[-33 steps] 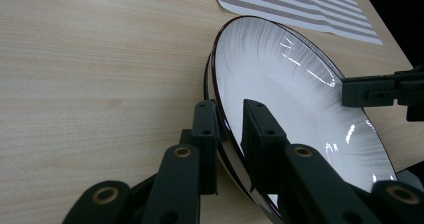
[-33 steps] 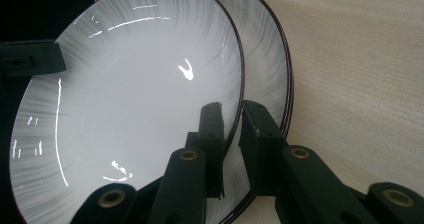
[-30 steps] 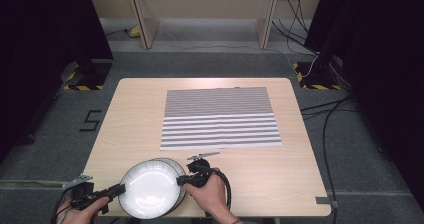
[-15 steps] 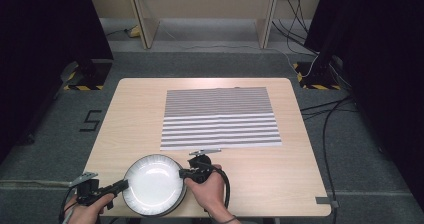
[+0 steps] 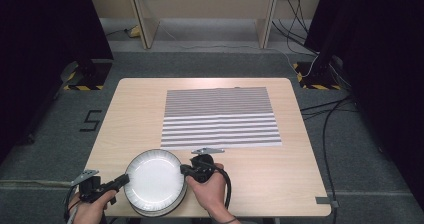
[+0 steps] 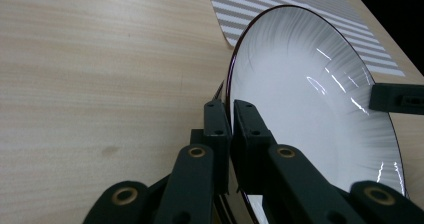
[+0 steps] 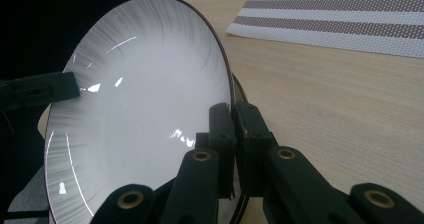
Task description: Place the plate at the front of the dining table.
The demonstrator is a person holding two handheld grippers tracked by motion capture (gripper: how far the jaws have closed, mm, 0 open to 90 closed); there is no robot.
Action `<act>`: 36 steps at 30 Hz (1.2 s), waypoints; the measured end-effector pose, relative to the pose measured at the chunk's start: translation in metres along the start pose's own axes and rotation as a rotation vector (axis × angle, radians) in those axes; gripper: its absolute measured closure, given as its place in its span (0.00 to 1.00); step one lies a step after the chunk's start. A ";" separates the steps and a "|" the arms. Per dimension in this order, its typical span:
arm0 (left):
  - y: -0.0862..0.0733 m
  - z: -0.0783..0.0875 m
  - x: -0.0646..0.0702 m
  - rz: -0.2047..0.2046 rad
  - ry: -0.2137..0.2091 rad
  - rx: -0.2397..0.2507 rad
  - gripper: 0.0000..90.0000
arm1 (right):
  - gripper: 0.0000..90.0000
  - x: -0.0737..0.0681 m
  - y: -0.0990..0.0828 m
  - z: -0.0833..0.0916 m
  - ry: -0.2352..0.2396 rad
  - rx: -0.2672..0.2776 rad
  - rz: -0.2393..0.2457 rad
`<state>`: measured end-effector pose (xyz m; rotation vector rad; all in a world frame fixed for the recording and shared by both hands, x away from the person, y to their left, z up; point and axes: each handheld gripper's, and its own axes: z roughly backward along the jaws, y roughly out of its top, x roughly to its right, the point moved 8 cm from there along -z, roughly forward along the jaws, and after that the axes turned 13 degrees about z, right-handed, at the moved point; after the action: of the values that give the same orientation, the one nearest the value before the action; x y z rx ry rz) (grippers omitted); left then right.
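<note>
Pale wooden worktop (image 5: 125,114) | one grey-striped rectangular mat (image 5: 220,116) | one white ribbed round plate (image 5: 155,179), near edge cut off | left tool (image 5: 122,180), right tool (image 5: 184,170): both clamped on plate rim

The plate (image 5: 156,181) sits at the table's (image 5: 130,114) near edge, left of centre, atop another plate. The left gripper (image 5: 123,180) grips its left rim, the right gripper (image 5: 184,170) its right. The striped mat (image 5: 220,116) lies behind it.
</note>
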<state>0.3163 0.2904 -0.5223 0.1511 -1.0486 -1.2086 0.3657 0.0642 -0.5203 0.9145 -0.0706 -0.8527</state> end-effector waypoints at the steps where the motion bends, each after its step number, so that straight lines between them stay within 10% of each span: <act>1: 0.001 -0.001 0.001 -0.002 -0.001 0.003 0.95 | 0.97 0.002 0.000 0.001 -0.002 0.001 0.000; 36: 0.019 -0.007 0.020 -0.021 0.005 0.039 0.96 | 0.98 0.010 0.017 0.015 -0.034 0.049 0.000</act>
<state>0.3339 0.2784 -0.5036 0.1956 -1.0690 -1.2072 0.3772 0.0527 -0.5016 0.9460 -0.1219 -0.8698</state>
